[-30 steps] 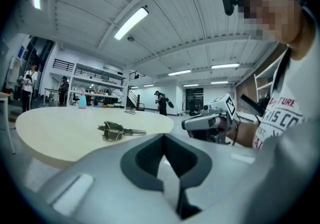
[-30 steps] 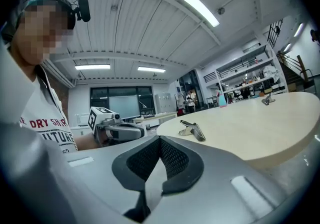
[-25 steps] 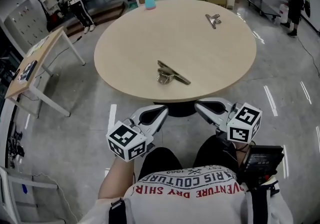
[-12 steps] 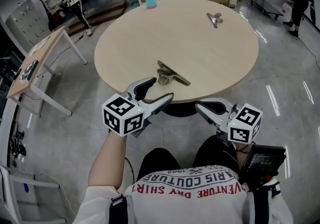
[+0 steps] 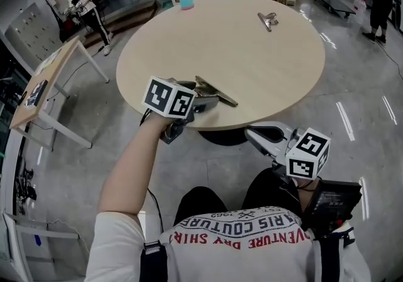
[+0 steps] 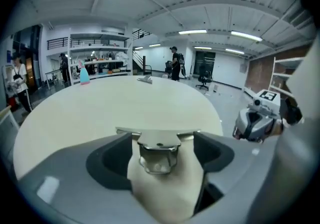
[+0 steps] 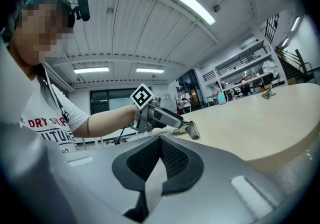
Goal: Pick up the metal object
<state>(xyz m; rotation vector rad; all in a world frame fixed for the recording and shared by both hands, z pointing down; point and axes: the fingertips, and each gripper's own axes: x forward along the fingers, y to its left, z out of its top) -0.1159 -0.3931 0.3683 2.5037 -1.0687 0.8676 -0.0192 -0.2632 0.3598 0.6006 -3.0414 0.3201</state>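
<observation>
At the near edge of the table (image 5: 264, 54), the left gripper (image 5: 203, 95), risen from the lap, is spreading its jaws around the metal clip (image 5: 221, 94), not yet pinching it. Closing is likely coming next. The right gripper (image 5: 259, 135) is idling low, jaws together.

White shirt (image 5: 245, 240), upside-down red print: "ARIS COUTURE", "VENTURE", "DRY SHIR", "1963"; edges cut off.

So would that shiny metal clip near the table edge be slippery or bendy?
Probably stiff: the metal clip looks like folded steel. Its polished surface may slip when gripped. Its long flat bar might pivot if nudged.
</observation>
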